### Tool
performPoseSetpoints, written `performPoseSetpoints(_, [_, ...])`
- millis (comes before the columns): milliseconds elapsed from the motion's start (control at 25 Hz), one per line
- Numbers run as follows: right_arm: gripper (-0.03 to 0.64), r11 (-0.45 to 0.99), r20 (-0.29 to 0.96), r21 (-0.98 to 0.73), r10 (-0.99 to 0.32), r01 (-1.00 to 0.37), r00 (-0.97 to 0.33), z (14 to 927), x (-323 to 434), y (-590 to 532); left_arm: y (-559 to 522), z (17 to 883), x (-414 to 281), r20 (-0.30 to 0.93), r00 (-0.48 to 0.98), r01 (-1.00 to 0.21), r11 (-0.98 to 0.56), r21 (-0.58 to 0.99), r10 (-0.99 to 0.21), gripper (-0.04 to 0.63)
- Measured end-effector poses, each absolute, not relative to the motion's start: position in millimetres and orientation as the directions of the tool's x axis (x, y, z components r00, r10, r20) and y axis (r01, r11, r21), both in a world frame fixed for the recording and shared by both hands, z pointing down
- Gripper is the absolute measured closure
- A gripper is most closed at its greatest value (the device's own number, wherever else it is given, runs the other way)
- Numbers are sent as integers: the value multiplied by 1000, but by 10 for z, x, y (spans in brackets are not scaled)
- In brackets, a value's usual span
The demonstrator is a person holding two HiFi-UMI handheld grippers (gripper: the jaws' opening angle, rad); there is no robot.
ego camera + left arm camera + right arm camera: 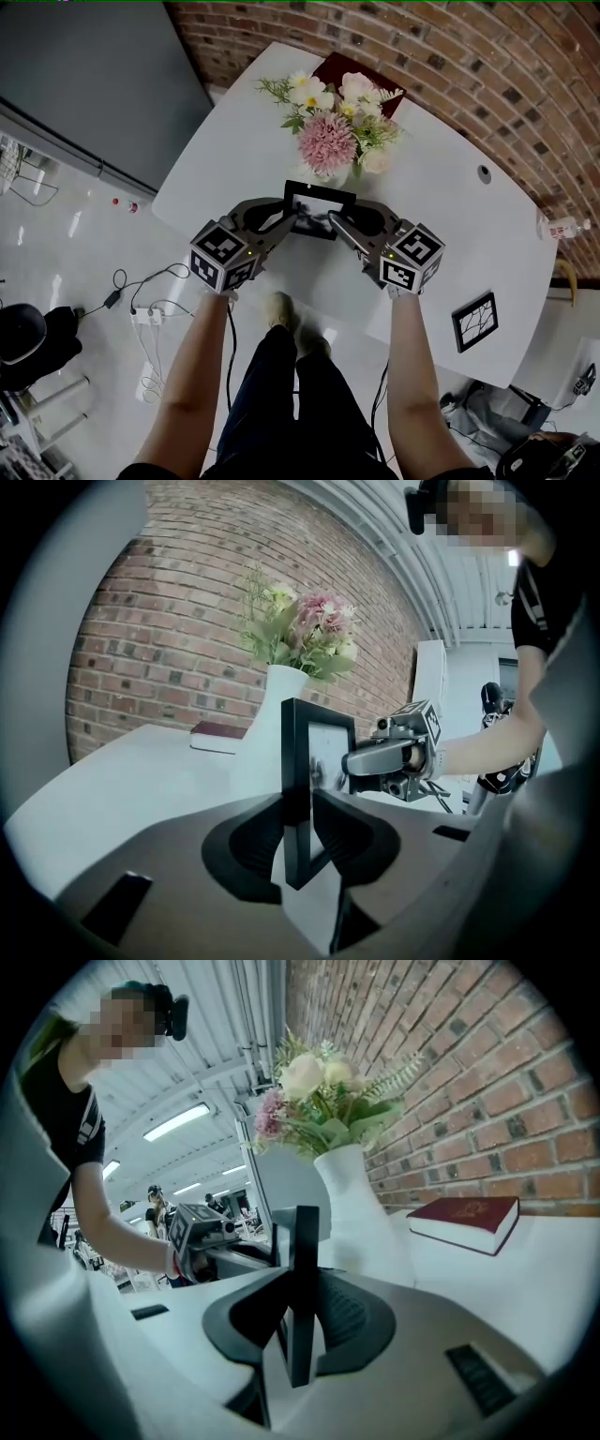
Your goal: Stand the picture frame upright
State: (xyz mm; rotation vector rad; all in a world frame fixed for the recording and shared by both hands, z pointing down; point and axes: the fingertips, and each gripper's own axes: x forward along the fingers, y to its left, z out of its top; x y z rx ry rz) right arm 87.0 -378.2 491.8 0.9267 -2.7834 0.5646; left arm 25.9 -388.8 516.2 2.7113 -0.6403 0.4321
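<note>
As left hand-held gripper (287, 221) and right hand-held gripper (339, 225) clamp the picture frame (320, 199) by its side edges | step: likely setting it upright on bench (441, 187) (vase (264, 733) just behind) | next: seat base, release evenly

- picture frame (320, 201): black border, pale inside
- table (450, 202): plain white
- wall (469, 56): red-brown brick, pale mortar lines
- book (466, 1221): dark red
- vase (361, 1211): white
- flowers (330, 131): pink, cream, white; green leaves

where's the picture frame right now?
Head view, centre: the picture frame is upright, gripped at its left edge by the left tool and its right edge by the right tool, just in front of the flower vase.
</note>
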Motion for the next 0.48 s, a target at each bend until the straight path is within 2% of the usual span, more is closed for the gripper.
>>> performPoseSetpoints(480, [520,741,300,-146,-599,-656,-743,4921,927,-3997,-4119,5153,339,357,837,-494,-853,170,-414,484])
